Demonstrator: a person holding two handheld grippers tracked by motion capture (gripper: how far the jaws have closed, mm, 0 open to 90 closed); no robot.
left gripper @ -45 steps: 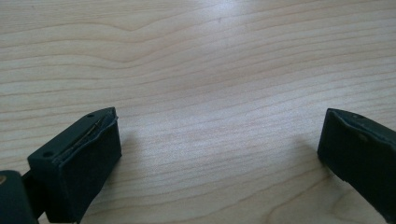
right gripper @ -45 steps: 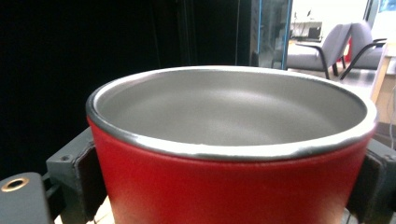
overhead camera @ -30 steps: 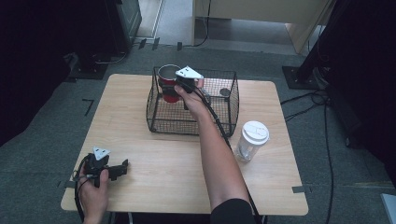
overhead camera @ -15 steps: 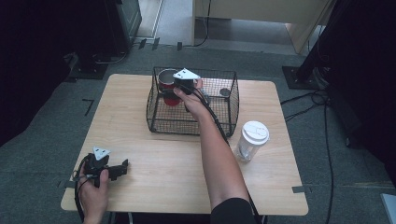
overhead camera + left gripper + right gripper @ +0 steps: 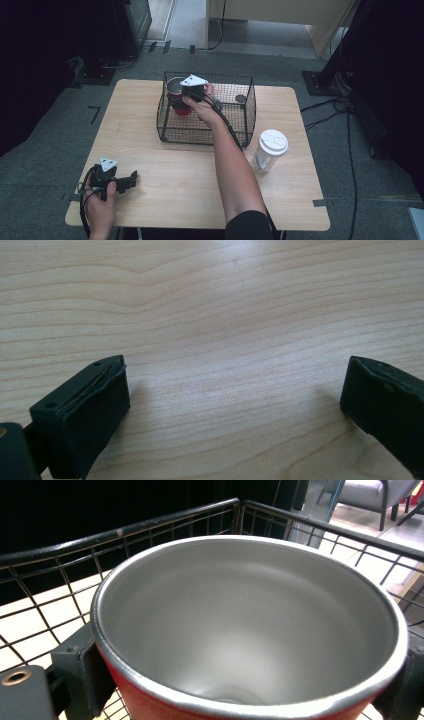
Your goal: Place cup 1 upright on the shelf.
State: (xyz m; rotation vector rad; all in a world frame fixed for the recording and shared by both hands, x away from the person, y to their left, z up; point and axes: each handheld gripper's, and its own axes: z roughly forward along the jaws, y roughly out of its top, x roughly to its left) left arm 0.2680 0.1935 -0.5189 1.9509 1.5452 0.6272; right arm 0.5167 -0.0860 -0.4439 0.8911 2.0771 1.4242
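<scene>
Rt tool (image 5: 240, 680) clamped on red cup (image 5: 250, 630).

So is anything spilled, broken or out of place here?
Nothing stands out. The red cup is upright and empty, held by the right gripper inside the wire basket. The lidded cup stands upright on the table.

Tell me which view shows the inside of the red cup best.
The right gripper view: the red cup sits close up and its bare steel inside is seen nearly to the bottom. The high view shows it small in the wire basket, partly behind the right gripper.
</scene>
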